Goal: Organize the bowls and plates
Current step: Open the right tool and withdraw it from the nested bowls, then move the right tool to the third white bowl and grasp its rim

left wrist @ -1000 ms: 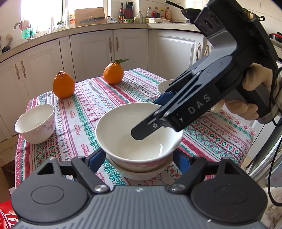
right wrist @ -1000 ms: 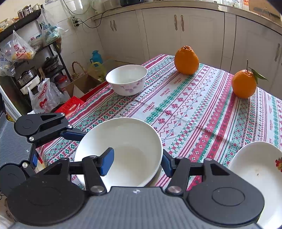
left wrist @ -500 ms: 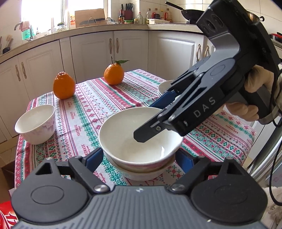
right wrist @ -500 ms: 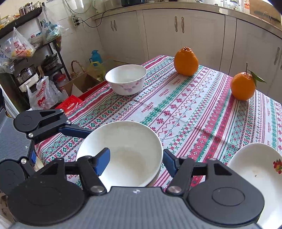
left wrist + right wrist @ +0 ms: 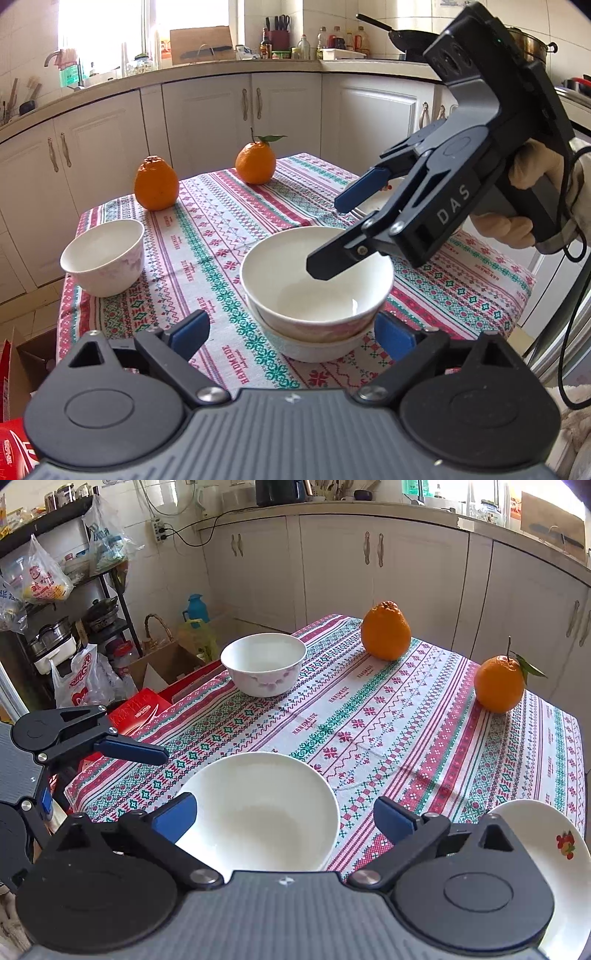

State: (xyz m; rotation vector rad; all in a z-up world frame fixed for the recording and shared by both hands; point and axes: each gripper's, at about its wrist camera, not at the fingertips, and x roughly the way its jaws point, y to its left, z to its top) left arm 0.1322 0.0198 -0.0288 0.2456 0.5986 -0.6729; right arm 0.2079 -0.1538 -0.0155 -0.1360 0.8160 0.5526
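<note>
A white bowl (image 5: pixel 314 284) sits nested in a second bowl (image 5: pixel 314 349) on the patterned tablecloth; the stack also shows in the right wrist view (image 5: pixel 258 812). My left gripper (image 5: pixel 291 332) is open and empty, just in front of the stack. My right gripper (image 5: pixel 284 818) is open and empty, held above the stack; it shows in the left wrist view (image 5: pixel 332 236) too. A third white bowl (image 5: pixel 103 256) (image 5: pixel 264 662) stands apart at the table's edge. A white plate (image 5: pixel 554 845) with a fruit print lies at the right.
Two oranges (image 5: pixel 156 188) (image 5: pixel 255 163) stand at the far side of the table (image 5: pixel 221 206). White cabinets (image 5: pixel 288 110) run behind it. Boxes and bags (image 5: pixel 92 679) lie on the floor beside the table.
Both grippers have drawn back from the stacked bowls. The right gripper has risen above the top bowl's rim, and the stack stays on the cloth.
</note>
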